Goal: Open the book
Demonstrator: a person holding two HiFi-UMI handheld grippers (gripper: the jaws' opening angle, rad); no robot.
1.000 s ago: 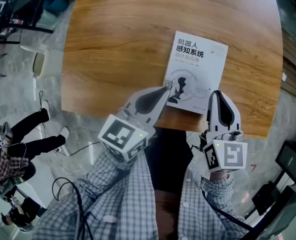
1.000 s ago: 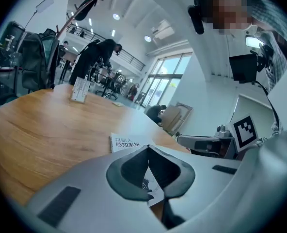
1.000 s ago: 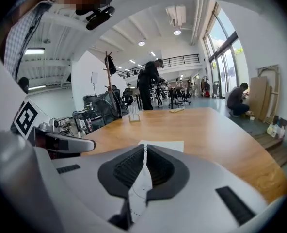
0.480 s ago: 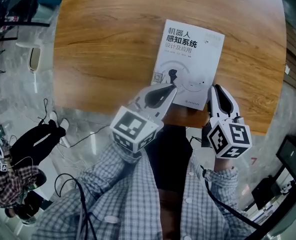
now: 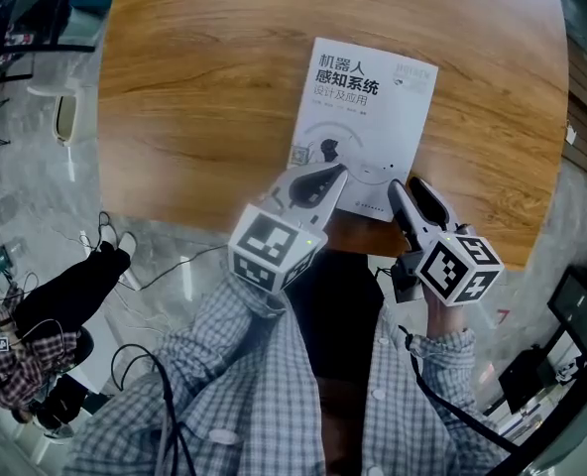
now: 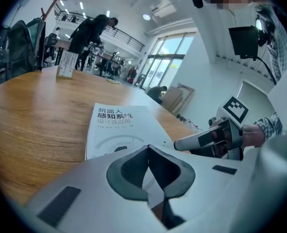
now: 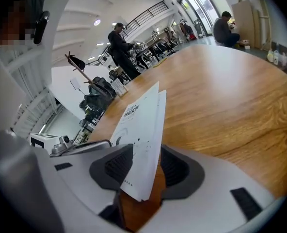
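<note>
Book (image 5: 368, 117) lies closed on our wooden table (image 5: 204, 87). Our right gripper (image 5: 405, 187) has just been opening its jaws, which stand wide around the near corner. Our left gripper (image 5: 339, 175) is closed and empty.

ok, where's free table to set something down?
Bare table left of the book, beyond it, and a narrower strip on its right. Crowded at the near edge: left gripper at the book, right gripper, fingers just opened around its corner.

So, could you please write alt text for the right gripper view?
The right tongs, whose jaws have just been opening, stand apart around the near corner of a white book on a wooden table, not clamping it. A person stands in the bright hall behind.
</note>
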